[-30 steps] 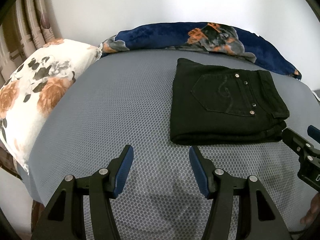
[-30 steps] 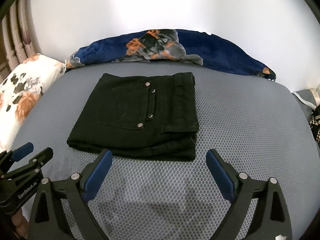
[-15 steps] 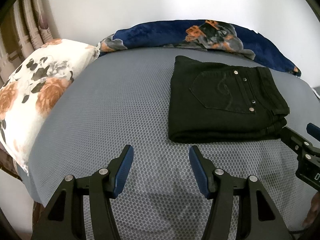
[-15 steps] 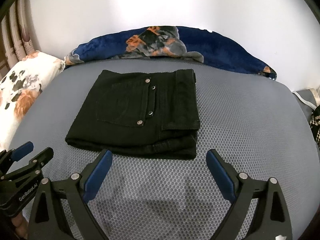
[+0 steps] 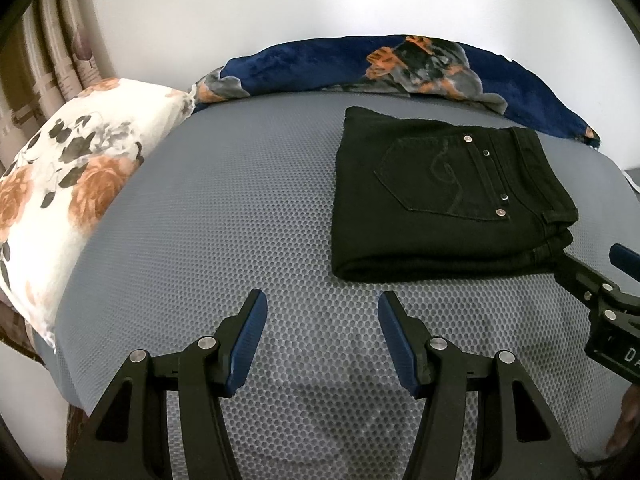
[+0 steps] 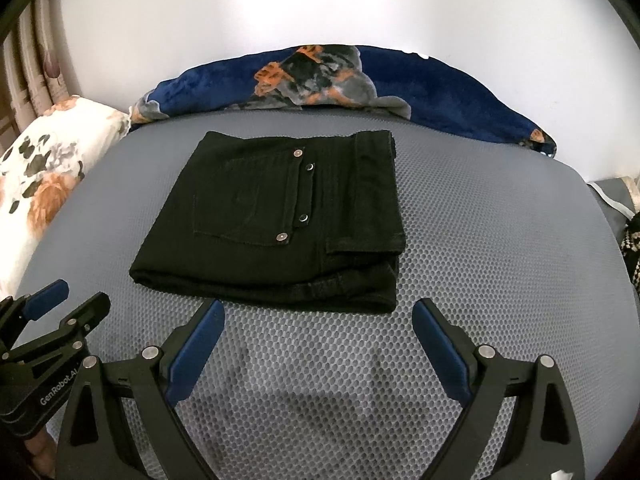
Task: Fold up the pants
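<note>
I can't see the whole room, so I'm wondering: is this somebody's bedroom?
Probably a bedroom, yes. The folded black pants lie on a bed with a grey mesh cover. A flowery pillow sits at one side, a blue blanket is bunched against the wall, and curtains hang in the corner.

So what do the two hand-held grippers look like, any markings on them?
Both look alike: the left hand-held gripper and the right hand-held gripper have black angular frames, silver rivets and blue finger pads. White lettering reading GenRobot.AI marks the left one's side.
</note>
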The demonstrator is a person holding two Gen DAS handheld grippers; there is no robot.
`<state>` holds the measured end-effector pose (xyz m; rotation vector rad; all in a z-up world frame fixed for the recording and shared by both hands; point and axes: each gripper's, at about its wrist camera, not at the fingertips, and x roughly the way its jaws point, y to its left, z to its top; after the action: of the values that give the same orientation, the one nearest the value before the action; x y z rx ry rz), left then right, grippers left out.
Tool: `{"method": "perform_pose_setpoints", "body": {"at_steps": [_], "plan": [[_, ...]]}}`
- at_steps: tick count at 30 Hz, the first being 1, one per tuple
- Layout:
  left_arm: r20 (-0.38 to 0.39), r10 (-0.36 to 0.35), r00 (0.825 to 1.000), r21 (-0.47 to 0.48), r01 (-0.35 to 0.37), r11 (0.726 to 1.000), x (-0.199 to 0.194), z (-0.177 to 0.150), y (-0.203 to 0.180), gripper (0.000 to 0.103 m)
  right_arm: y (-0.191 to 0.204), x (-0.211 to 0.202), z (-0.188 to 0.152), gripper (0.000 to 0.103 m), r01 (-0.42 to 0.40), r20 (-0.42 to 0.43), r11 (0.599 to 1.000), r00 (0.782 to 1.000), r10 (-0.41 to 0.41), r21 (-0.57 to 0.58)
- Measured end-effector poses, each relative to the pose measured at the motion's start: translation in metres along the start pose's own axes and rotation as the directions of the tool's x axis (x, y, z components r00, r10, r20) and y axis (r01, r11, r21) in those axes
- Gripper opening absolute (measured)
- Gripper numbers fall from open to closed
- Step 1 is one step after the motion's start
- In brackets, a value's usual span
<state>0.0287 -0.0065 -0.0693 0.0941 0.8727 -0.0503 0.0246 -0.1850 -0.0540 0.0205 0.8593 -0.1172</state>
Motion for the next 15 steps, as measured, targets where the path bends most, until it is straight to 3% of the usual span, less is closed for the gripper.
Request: {"method": "perform_pose_setpoints", "body": {"at_steps": [15], "plan": [[-0.003,-0.005,1.000,-0.003,0.005,1.000,0.0016,-0.0012,0.0004,0.059,0.0021,0.0007,-0.0007,0.093,0.005,-0.006,1.000,1.000,-0.005,-0.007]]}}
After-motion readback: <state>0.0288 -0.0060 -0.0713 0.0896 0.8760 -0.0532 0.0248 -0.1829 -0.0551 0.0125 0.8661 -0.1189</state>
